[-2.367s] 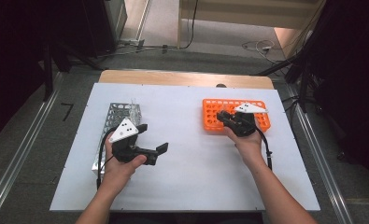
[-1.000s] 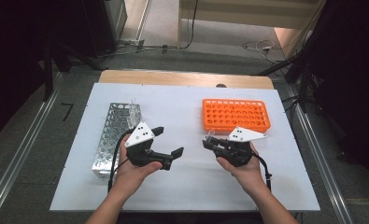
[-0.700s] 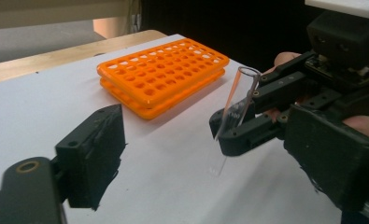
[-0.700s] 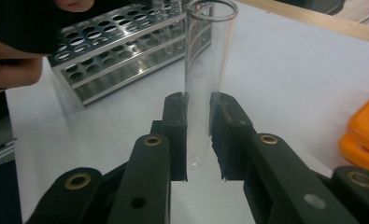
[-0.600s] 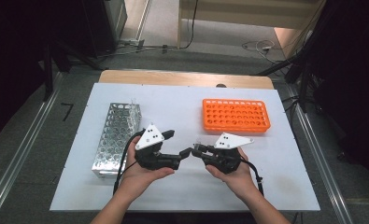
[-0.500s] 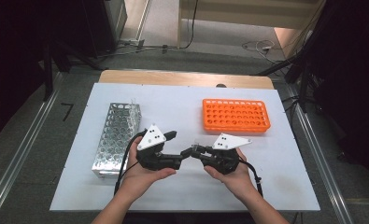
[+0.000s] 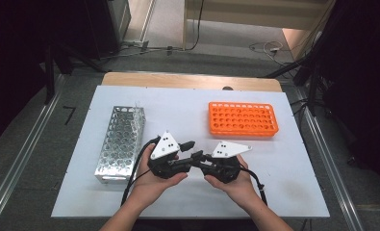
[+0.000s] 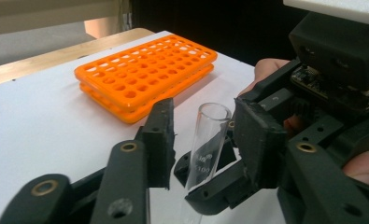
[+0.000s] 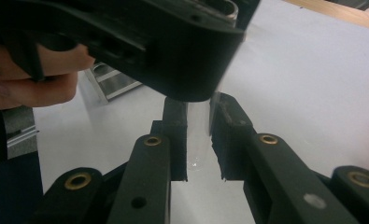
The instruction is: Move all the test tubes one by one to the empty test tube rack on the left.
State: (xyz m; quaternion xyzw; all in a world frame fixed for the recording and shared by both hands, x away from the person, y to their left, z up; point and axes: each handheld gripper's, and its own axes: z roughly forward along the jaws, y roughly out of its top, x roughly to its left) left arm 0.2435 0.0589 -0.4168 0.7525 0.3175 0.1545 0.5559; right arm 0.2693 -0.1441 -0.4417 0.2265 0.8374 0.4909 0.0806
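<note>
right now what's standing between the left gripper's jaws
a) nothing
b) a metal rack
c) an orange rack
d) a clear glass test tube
d: in the left gripper view a clear test tube stands upright between the left gripper's closing jaws, its lower end clamped by the right gripper, while the orange rack lies farther off on the table.

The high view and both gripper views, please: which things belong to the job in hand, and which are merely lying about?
In the job:
- glass test tube
- right gripper, shut on it
- left gripper, jaws just closing around the tube
- orange rack
- metal rack

Lying about:
- floor cables
</note>
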